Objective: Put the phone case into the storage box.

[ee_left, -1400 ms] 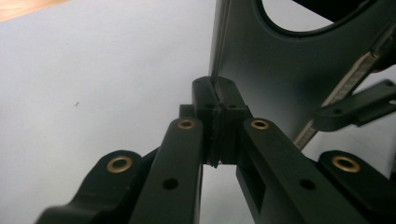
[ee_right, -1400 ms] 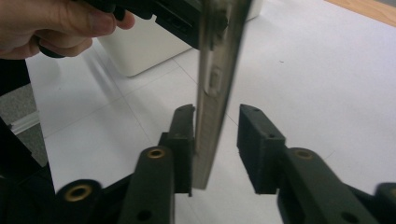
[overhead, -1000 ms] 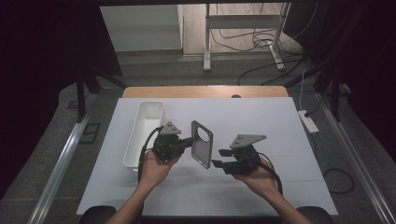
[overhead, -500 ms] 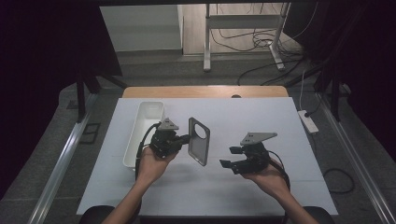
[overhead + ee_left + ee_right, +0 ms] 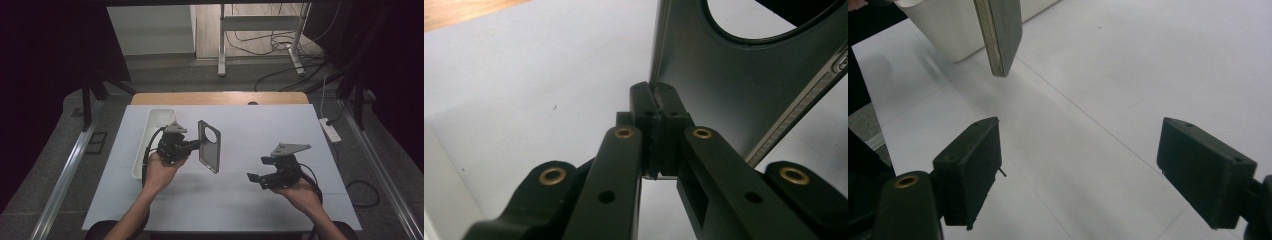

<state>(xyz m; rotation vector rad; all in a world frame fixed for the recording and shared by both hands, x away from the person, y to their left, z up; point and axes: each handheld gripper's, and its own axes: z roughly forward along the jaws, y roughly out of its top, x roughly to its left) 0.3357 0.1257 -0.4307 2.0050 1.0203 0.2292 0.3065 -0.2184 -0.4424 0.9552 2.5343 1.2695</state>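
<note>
A dark phone case [image 5: 209, 146] with a round camera hole hangs upright above the white table cover. My left gripper [image 5: 197, 145] is shut on its left edge. In the left gripper view the closed jaw tips [image 5: 655, 100] pinch the thin edge of the case [image 5: 724, 75]. My right gripper [image 5: 256, 170] sits lower and to the right, apart from the case. Its jaws have just been opening and nothing is between them. In the right gripper view the case [image 5: 1000, 35] hangs ahead of the spread right gripper [image 5: 1078, 170].
A long white tray [image 5: 150, 125] lies at the left of the table cover, just behind my left hand, and it shows as the white tray [image 5: 943, 25] behind the case. A wooden table edge [image 5: 220, 97] runs along the back. A power strip [image 5: 329, 130] lies off the right side.
My right gripper has drawn away from the case to the right and its jaws have spread. The left gripper has kept its hold on the case, shifting slightly left.
</note>
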